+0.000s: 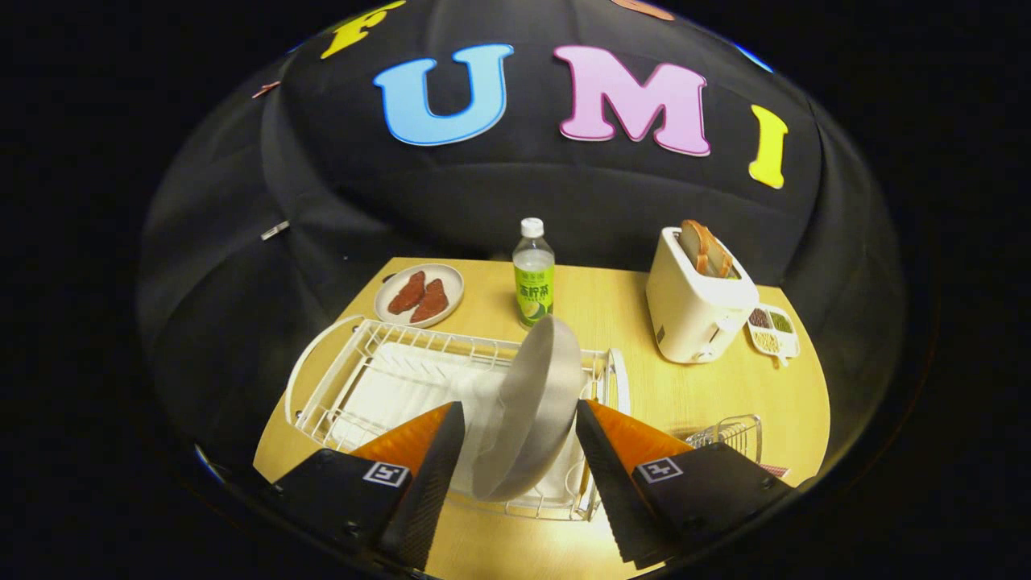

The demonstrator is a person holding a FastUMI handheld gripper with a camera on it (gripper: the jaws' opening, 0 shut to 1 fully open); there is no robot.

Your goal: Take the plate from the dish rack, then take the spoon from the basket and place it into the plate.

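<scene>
Gripper (519, 415), seen from its own camera, pointing forward and downward; both fingers (435, 459) spread wide apart, neither pressing on anything; each finger has an orange outer face, a dark ribbed inner pad and a black base bearing a square marker; left and right fingers roughly symmetrical, tips level.

Fisheye on tongs (519, 419), high, facing table (709, 395)
</scene>
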